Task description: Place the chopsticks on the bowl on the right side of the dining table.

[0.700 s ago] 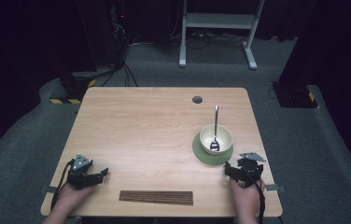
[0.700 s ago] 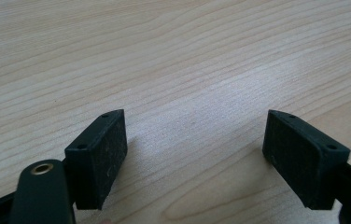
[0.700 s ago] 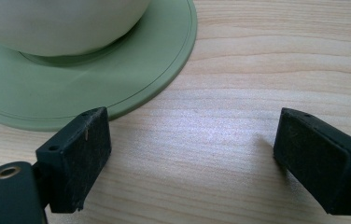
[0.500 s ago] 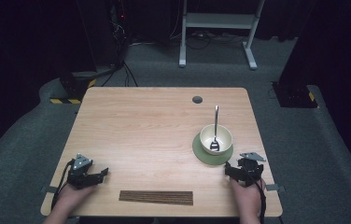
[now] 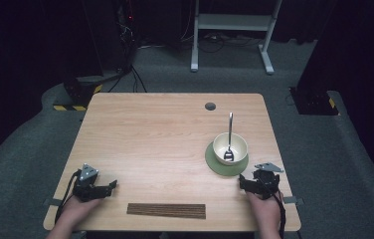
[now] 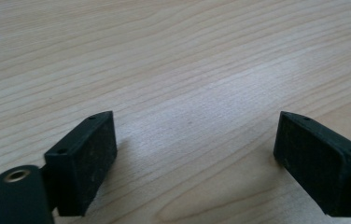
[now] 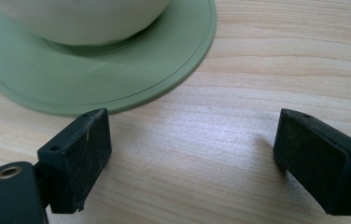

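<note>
A cream bowl (image 5: 230,148) stands on a round green saucer (image 5: 215,163) at the right of the wooden table (image 5: 165,134); a metal spoon (image 5: 230,134) leans in the bowl. My right gripper (image 5: 244,181) rests on the table just in front of the saucer, open, nothing between its jaws. The right gripper view has the saucer (image 7: 117,70) and the bowl's base (image 7: 80,18) close ahead of my right gripper (image 7: 192,154). My left gripper (image 5: 111,185) lies at the front left, open and empty, over bare wood in the left gripper view (image 6: 194,154).
A dark slatted wooden strip (image 5: 166,210) lies along the front edge between the two hands. A round cable hole (image 5: 210,106) sits near the far edge. Beyond the table are dark floor, cables and a white desk frame (image 5: 234,30).
</note>
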The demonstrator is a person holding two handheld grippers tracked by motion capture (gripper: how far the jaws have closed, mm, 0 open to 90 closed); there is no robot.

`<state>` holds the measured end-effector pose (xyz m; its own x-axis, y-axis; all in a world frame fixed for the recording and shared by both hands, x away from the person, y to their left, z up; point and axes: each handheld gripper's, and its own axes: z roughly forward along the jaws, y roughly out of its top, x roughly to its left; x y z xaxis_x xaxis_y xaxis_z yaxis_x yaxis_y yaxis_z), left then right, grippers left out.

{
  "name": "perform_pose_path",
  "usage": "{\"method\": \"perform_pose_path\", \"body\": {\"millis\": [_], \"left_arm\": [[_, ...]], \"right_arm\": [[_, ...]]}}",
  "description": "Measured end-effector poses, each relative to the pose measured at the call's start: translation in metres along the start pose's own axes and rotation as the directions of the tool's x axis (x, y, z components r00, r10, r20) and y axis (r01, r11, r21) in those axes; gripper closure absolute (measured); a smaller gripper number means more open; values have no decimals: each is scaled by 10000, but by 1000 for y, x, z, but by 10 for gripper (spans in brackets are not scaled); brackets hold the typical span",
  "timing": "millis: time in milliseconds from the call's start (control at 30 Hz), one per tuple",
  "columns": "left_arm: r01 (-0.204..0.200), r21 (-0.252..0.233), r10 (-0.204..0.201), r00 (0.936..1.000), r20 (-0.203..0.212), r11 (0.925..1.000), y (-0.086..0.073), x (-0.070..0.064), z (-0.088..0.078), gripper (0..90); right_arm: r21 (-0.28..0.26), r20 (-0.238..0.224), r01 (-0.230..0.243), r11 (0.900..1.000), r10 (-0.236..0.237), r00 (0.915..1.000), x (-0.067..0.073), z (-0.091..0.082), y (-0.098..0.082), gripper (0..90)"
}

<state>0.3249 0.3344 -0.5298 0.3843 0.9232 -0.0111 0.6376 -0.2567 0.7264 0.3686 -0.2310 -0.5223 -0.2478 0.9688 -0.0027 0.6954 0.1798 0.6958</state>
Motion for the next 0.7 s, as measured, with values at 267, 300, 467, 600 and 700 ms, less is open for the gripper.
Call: {"method": "perform_pose_path", "body": {"millis": [267, 300, 467, 600, 700], "left_arm": [[-74, -20, 74, 10000, 13, 10000, 0, 0, 0, 137], [-90, -19, 91, 10000, 28, 10000, 0, 0, 0, 137], [-131, -15, 131, 9999, 45, 9999, 0, -1, 0, 137], [-174, -10, 174, 9998, 114, 9998, 0, -1, 0, 139], [-184, -22, 184, 9998, 107, 9998, 0, -1, 0, 140]], "right_arm": [[-812, -411, 868, 9929, -903, 9951, 25, -23, -1, 119], [-878, -468, 950, 9916, -994, 9940, 29, -25, -1, 120], [-1043, -805, 1492, 9833, -1579, 9842, 46, -25, 0, 127], [-952, -1067, 1711, 9806, -1809, 9777, 54, -22, -1, 127], [-989, -1307, 2038, 9740, -2157, 9677, 64, -20, -1, 131]]}}
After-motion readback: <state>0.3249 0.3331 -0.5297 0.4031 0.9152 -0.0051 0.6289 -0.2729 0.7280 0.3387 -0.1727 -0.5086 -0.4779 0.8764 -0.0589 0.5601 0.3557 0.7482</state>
